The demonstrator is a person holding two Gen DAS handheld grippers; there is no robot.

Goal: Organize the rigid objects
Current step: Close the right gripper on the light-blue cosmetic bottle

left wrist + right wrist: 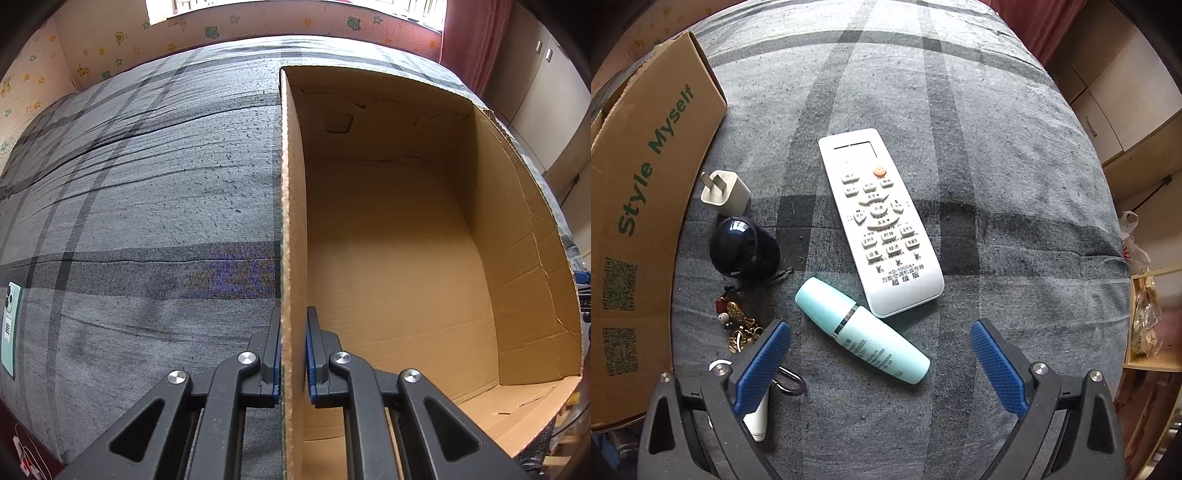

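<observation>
My left gripper is shut on the left wall of an open, empty cardboard box standing on the bed. The same box, printed "Style Myself", shows at the left of the right wrist view. My right gripper is open and empty, hovering over a turquoise bottle. Beyond the bottle lies a white remote control. To the left are a white charger plug, a black round object, a keychain with charms and a small white tube under my left finger.
The bed is covered by a grey plaid sheet. A green phone box lies at the bed's left edge. A wooden shelf with a bag stands to the right of the bed. Wall and window lie beyond.
</observation>
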